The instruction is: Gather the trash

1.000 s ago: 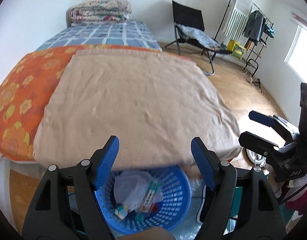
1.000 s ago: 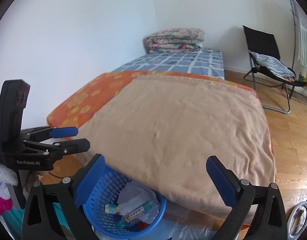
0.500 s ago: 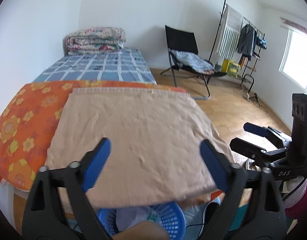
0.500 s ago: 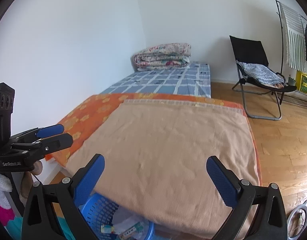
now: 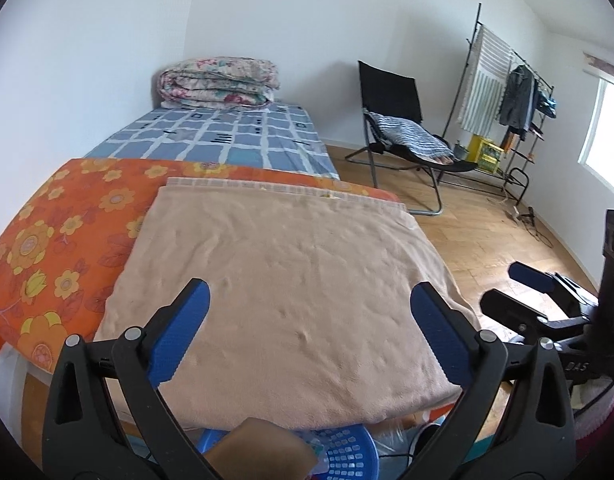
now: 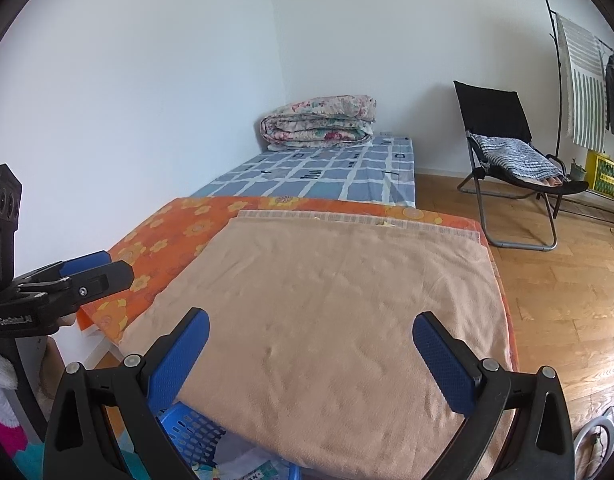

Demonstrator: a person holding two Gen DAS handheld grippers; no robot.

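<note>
- Left wrist view: a bed against white walls carries a tan blanket over an orange floral sheet; a folding chair stands on wood floor. The blue trash basket sits below the bed's near edge. The left gripper hovers above the blanket, jaws wide apart, empty.
- Right wrist view: the basket with wrappers peeks from under the blanket. The right gripper hovers above it, jaws spread, holding nothing.

Basket below bed's near edge; chair right of bed.

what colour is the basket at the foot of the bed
Blue, a perforated plastic basket; the right wrist view shows it best.
</note>
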